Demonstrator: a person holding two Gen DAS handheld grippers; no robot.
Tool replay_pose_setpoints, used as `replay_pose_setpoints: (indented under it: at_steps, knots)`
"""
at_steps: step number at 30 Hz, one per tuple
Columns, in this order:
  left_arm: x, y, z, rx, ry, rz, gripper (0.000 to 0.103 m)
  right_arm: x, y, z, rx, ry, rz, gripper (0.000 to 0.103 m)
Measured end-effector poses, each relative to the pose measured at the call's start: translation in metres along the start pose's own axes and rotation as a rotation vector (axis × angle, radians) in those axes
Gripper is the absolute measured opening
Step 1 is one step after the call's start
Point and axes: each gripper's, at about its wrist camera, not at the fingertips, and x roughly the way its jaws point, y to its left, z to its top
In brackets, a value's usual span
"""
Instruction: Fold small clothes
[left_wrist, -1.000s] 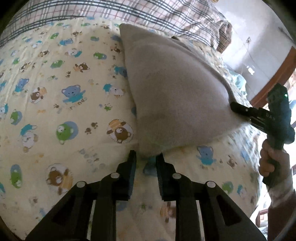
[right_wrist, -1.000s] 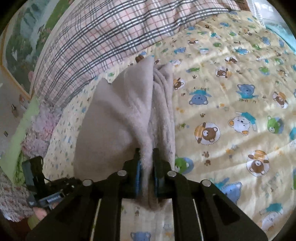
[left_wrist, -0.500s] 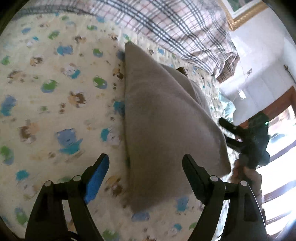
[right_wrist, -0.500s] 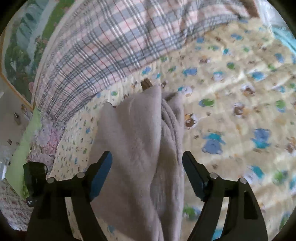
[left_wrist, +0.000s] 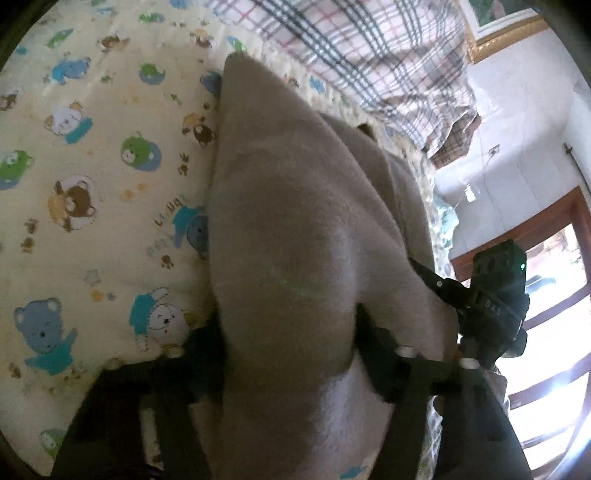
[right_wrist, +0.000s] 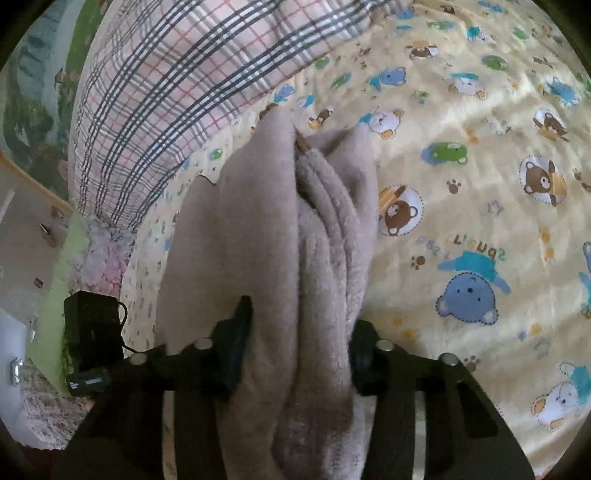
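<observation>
- Beige fleece garment (left_wrist: 295, 229), folded into layers, lies on my yellow bear-print quilt (left_wrist: 92, 184) near the plaid blanket (left_wrist: 369, 48).
- My left gripper (left_wrist: 291, 354) has its jaws spread wide, the garment's near end lying between them; I cannot tell whether either finger presses it.
- My right gripper (right_wrist: 295, 343) is likewise wide open, straddling the stacked fleece folds (right_wrist: 325, 236) at its end.
- Quilt print carries mirrored lettering I cannot read properly.
- From the left camera I see the right tool's body (left_wrist: 495, 306) marked "DAS".
- Wooden window frame (left_wrist: 546, 218) sits beyond.
</observation>
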Motion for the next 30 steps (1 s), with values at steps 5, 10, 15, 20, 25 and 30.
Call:
replay_pose_setpoints:
  at_steps: [5, 10, 15, 20, 25, 30]
  knots:
    - [-0.053, -0.009, -0.013, 0.05, -0.088, 0.007, 0.044, -0.016, 0.036, -0.009, -0.014, -0.055, 0.11, 0.034]
    - [-0.137, 0.014, -0.037, 0.027, -0.201, 0.04, 0.044, -0.004, 0.094, -0.032, -0.079, -0.038, 0.232, 0.034]
    - [-0.215, 0.046, -0.065, -0.006, -0.285, 0.125, 0.044, 0.042, 0.156, -0.053, -0.155, 0.032, 0.35, 0.034]
    - [-0.272, 0.084, -0.098, -0.018, -0.344, 0.187, 0.044, 0.084, 0.2, -0.07, -0.181, 0.089, 0.44, 0.034]
    - [-0.281, 0.122, -0.124, -0.061, -0.317, 0.217, 0.044, 0.118, 0.22, -0.093, -0.223, 0.162, 0.404, 0.034]
    - [-0.266, 0.146, -0.145, -0.086, -0.302, 0.226, 0.05, 0.135, 0.203, -0.103, -0.202, 0.193, 0.312, 0.039]
